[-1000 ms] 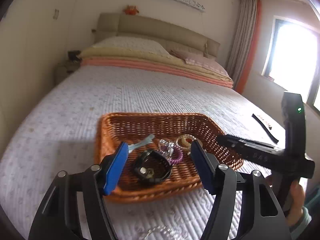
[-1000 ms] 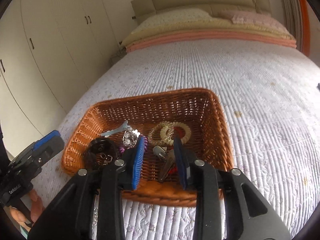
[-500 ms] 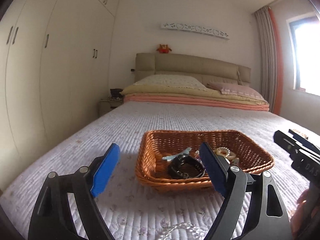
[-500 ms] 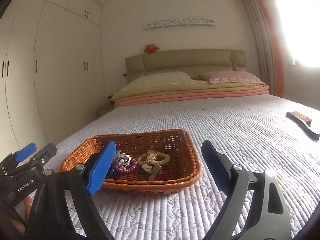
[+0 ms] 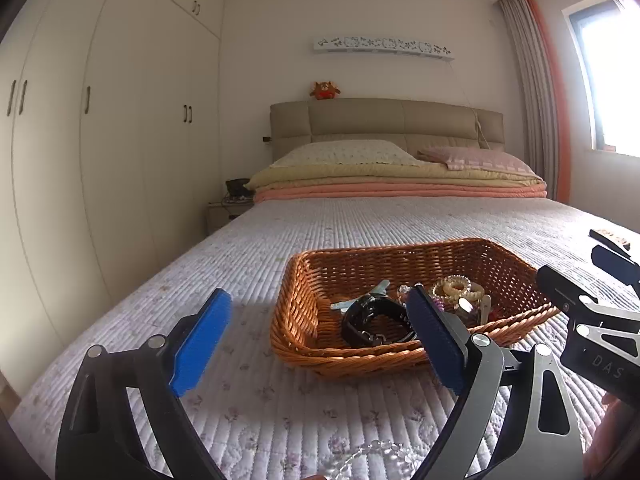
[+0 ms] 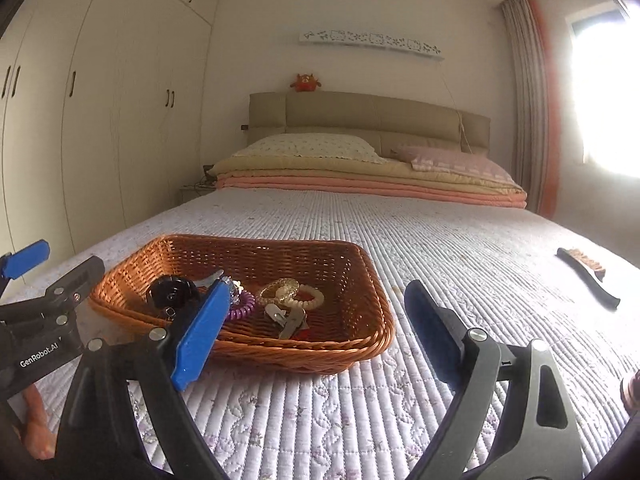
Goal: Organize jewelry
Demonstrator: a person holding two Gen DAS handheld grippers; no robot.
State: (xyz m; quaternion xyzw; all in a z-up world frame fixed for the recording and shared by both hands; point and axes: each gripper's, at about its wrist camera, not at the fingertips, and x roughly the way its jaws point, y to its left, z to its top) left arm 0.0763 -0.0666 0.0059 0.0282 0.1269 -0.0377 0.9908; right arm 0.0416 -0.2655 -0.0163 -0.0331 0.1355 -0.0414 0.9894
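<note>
The left gripper (image 5: 316, 336), black-framed with flat blue pads, is held low over the bed with its jaws spread wide and nothing between them. The right gripper (image 6: 316, 328), the same build, sits just as low beside it, jaws also wide apart and empty. Both point up the bed toward the headboard, and each one shows at the edge of the other's view, so they stand side by side.

Just ahead of both lies the shallow rectangular basket of orange-brown woven wicker (image 5: 304, 320), resting flat on the white quilted bedspread with tiny purple flowers (image 6: 460, 240). Inside it sits a jumble of jewelry: a glossy black watch with a curled strap (image 5: 374, 320) toward the left, a pale blue-grey hair clip (image 5: 362, 298) behind it, a purple spiral coil hair tie (image 6: 242, 306) near the middle, cream and gold beaded bracelets (image 6: 292, 292) overlapping to the right, and a small silver metal clip (image 6: 286, 316) at the front.

A strand of clear faceted beads (image 5: 372, 454) lies on the quilt close under the left gripper, outside the basket. Well off to the right rests a long black-handled brush with brown bristles (image 6: 588, 274)
</note>
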